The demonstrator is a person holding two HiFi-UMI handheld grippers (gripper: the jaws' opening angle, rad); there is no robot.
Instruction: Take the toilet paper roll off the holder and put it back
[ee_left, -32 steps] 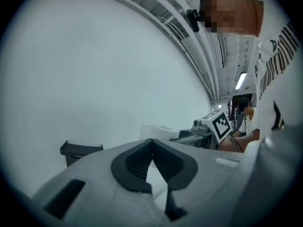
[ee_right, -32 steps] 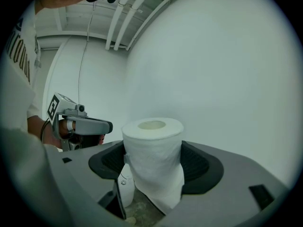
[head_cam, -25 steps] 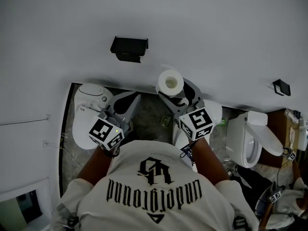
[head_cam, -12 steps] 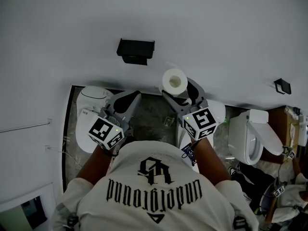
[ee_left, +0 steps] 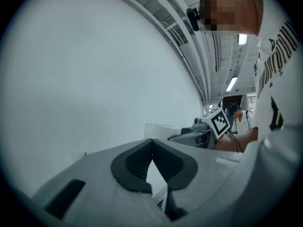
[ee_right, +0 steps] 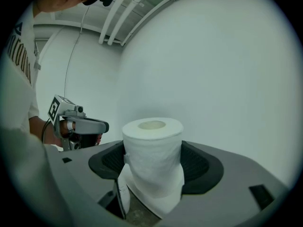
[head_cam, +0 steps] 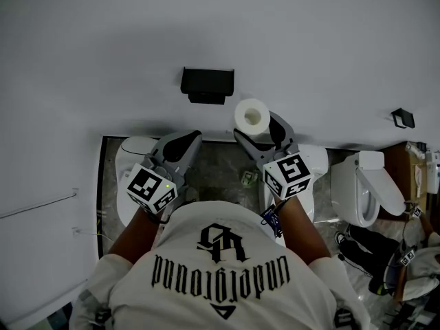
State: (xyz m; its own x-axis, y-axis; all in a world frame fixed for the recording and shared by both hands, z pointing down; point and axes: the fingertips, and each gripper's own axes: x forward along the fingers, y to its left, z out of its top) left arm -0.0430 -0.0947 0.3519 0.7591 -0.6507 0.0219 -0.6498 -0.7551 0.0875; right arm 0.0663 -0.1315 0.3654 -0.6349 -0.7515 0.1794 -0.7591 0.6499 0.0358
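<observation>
My right gripper (head_cam: 256, 130) is shut on the white toilet paper roll (head_cam: 251, 117), held upright with its core hole facing up; in the right gripper view the roll (ee_right: 153, 160) stands squeezed between both dark pads of that gripper (ee_right: 154, 167). The black holder (head_cam: 207, 84) is fixed to the white wall, up and left of the roll and apart from it. My left gripper (head_cam: 184, 141) hangs below the holder, shut with nothing in it; in the left gripper view its jaw tips (ee_left: 152, 143) meet.
Below the wall stand white toilets: one at the left (head_cam: 129, 174), one under my right arm (head_cam: 313, 162), one at the right (head_cam: 361, 188). A small black fitting (head_cam: 403, 117) is on the wall far right. The floor (head_cam: 216, 174) is grey stone.
Both grippers and the roll have risen towards the wall, the roll now nearer the holder's right side. The right gripper stays shut on the roll.
</observation>
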